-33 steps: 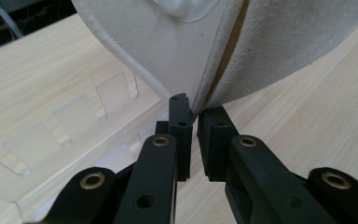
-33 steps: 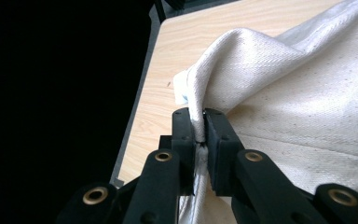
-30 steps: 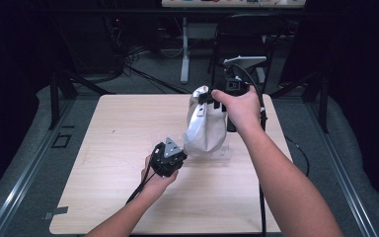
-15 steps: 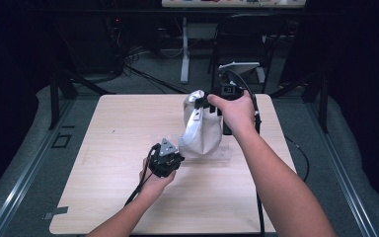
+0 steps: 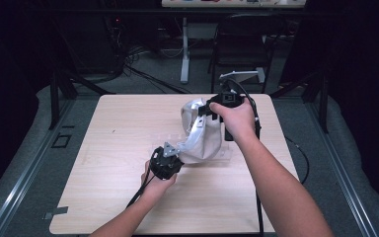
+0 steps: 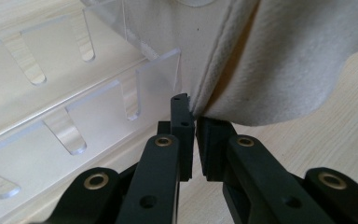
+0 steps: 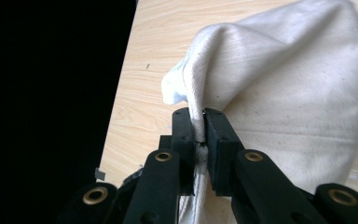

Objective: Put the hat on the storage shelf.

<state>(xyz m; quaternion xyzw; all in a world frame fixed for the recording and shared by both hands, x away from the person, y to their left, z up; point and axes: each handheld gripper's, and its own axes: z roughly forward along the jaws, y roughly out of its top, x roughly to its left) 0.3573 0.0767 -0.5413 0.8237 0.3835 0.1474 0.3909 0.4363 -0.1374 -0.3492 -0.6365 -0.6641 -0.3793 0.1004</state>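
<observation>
High view: we note right gripper (image 5: 205, 112) sunk lower than a second ago, off-white cloth bag (image 5: 203, 134) slumped onto pale wooden tabletop (image 5: 113, 143).

Left gripper view: left gripper (image 6: 195, 122) jaws pinch bag hem beside clear acrylic slotted rack (image 6: 74, 98).

Right gripper view: jaws clamp bag's upper fold. We judge bag being lowered.

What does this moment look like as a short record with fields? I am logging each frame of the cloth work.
Held thing: off-white cloth bag, hanging between both tools
Left tool: shut on the bag's near lower edge
Right tool: shut on a fold at the bag's far upper edge, raised above the table
Under the bag: clear acrylic slotted rack
Surface: light wooden table
Background: black chair beyond the table
</observation>
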